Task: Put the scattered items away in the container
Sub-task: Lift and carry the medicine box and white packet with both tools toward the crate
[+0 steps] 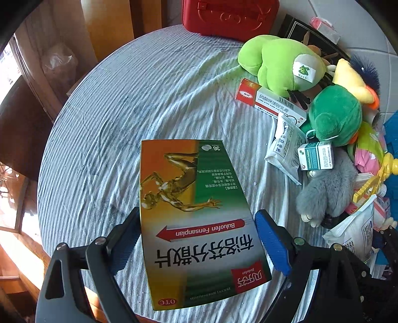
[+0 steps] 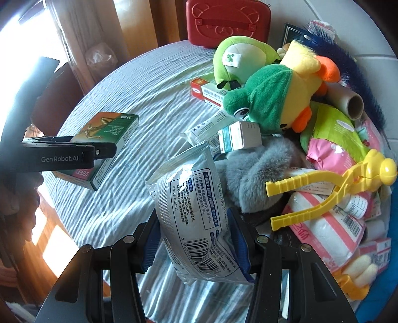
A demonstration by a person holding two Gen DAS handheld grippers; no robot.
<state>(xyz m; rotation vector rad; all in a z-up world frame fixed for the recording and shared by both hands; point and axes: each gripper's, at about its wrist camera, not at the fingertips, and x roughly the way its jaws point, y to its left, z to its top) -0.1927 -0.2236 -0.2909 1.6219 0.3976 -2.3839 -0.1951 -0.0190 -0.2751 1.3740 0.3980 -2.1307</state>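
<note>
Items mostly lie scattered; my left gripper [image 1: 196, 244] clamps the box [image 1: 194, 218], my right gripper [image 2: 194, 248] squeezes the pouch [image 2: 196, 221]. Red case [image 2: 227, 22] stands closed.

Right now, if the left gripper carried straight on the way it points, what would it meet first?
Probably bare striped tablecloth. The left gripper is shut on the orange-green medicine box, tilted steeply down, with nothing beyond the box's far end. The toy pile sits off to its right. Depth is uncertain.

A round table [image 1: 149, 99] with striped cloth bears a red case [image 1: 228, 17] and heaped toys [image 1: 281, 62].
</note>
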